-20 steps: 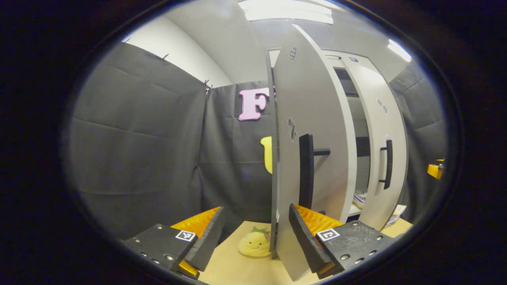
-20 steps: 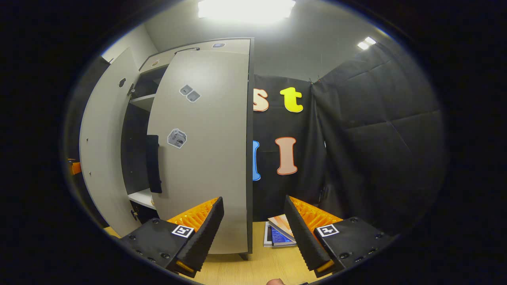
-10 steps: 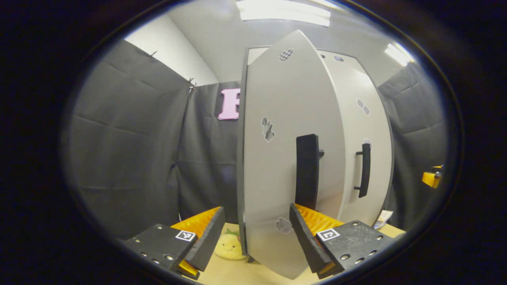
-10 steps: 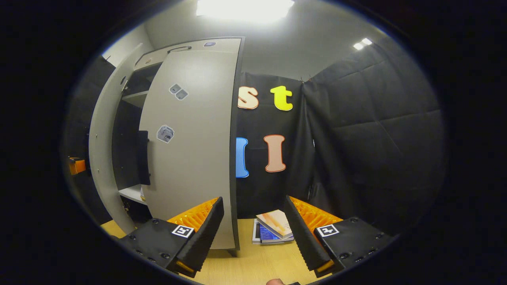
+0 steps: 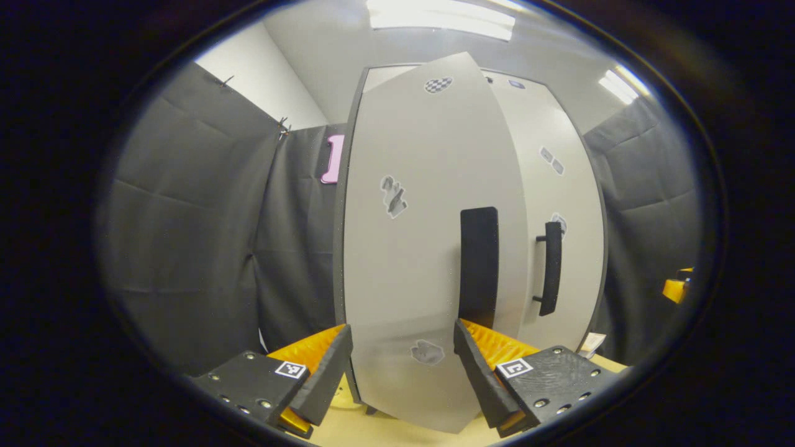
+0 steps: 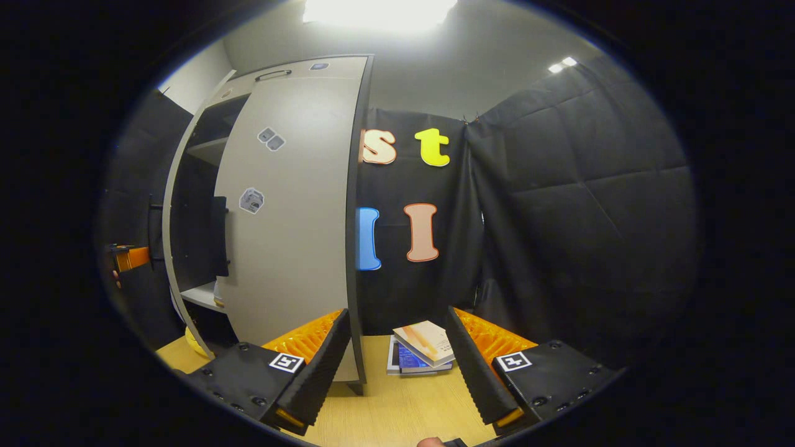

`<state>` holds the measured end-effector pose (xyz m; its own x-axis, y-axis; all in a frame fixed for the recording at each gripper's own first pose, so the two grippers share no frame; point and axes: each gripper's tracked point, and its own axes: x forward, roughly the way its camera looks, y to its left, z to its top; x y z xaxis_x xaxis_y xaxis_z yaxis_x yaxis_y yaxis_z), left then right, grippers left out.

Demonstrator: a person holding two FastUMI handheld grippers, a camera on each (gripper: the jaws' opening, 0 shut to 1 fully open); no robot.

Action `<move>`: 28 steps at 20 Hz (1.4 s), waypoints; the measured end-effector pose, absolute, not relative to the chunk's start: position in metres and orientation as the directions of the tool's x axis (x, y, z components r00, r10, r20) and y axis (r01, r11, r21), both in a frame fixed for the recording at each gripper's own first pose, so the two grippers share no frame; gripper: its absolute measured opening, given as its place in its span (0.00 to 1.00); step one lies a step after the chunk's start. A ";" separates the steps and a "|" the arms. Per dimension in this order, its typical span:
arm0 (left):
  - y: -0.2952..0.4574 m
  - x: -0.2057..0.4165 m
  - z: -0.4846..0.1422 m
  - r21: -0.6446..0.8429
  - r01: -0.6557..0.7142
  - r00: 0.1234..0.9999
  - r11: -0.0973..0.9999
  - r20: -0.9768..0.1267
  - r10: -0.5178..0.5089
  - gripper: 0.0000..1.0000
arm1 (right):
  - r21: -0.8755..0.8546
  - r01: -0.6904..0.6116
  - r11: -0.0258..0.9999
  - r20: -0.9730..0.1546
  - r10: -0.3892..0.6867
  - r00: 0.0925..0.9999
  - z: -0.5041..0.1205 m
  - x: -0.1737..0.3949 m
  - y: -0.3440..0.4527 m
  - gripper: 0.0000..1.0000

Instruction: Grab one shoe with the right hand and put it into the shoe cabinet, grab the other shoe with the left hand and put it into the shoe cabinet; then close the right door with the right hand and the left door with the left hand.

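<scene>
Doors point(image 5: 428, 248): smooth matt grey laminate. Handles point(image 5: 479, 267): matt black. Floor point(image 6: 397, 403) under right gripper: pale wood grain. Books point(image 6: 422, 347): glossy paper covers.

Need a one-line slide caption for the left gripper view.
Open left gripper faces the shoe cabinet's pale grey left door, almost shut, its black bar handle above the right finger.

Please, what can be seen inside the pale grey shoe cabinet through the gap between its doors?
In the right gripper view, the pale grey shoe cabinet shows a dark interior with white shelves. The shoes cannot be made out; the near door covers most of the inside.
</scene>
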<state>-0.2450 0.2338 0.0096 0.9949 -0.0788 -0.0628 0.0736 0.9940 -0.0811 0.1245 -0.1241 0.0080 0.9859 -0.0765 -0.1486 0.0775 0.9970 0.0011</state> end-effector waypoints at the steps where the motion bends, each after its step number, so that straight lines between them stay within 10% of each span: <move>1: 0.233 -0.246 0.010 -0.081 0.079 0.994 0.994 -0.065 -0.084 1.00 | 0.004 0.072 0.997 -0.150 -0.071 0.986 0.008 0.124 -0.123 0.96; 28: 0.261 -0.283 0.006 -0.024 0.061 0.997 0.998 -0.050 -0.062 1.00 | 0.006 -0.052 0.999 -0.061 0.052 0.997 0.050 0.030 -0.042 0.96</move>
<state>-0.2826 0.2613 0.0059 0.9968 -0.0622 -0.0502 0.0610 0.9978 -0.0242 0.0296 -0.0415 0.0504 0.9968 0.0521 -0.0612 -0.0518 0.9986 0.0060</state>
